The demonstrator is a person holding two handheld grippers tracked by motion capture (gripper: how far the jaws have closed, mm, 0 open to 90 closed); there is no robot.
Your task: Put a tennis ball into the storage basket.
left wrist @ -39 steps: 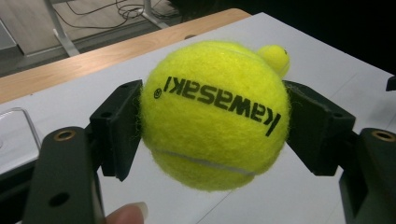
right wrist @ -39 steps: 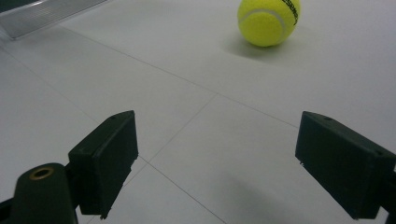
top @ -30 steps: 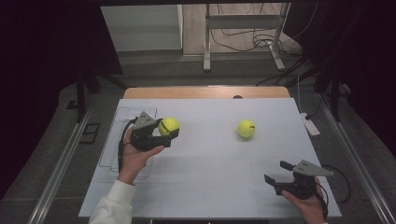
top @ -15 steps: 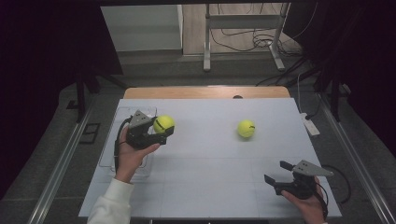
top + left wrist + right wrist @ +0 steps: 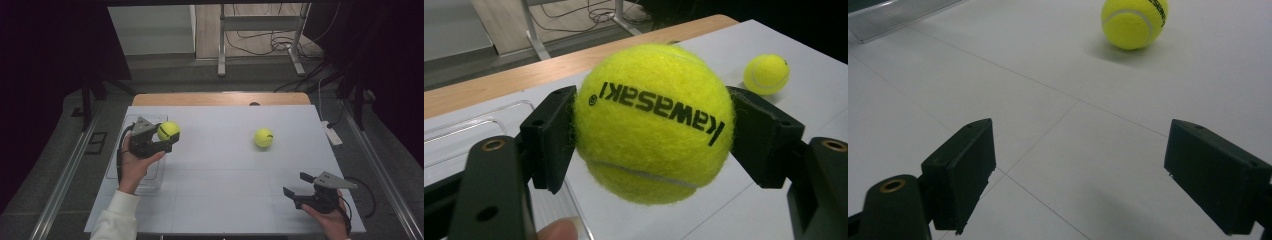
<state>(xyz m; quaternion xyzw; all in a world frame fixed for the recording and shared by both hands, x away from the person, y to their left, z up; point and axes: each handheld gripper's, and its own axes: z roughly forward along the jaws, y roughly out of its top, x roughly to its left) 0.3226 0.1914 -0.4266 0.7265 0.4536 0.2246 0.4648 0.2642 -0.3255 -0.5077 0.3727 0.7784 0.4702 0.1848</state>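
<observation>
At the far left the room is dark, with grey floor and a metal rail (image 5: 65,180) running beside the white table (image 5: 220,200). A clear tray (image 5: 150,177) lies on the table's left part, hard to make out against the white, its near end partly hidden by the left hand (image 5: 134,167). Above it the left gripper (image 5: 167,139) is clamped on a ball (image 5: 168,130), held clear of the surface; in the left gripper view the pads press its two sides and the print on it reads upside down. A wooden strip (image 5: 220,98) edges the table's far side, with a metal stand (image 5: 260,35) and cables on the floor beyond. Right of centre a second ball (image 5: 263,138) rests on the bare table, well apart from both grippers. At the near right corner the right gripper (image 5: 300,184) hovers low, jaws wide apart and empty, its hand cut off by the frame.
</observation>
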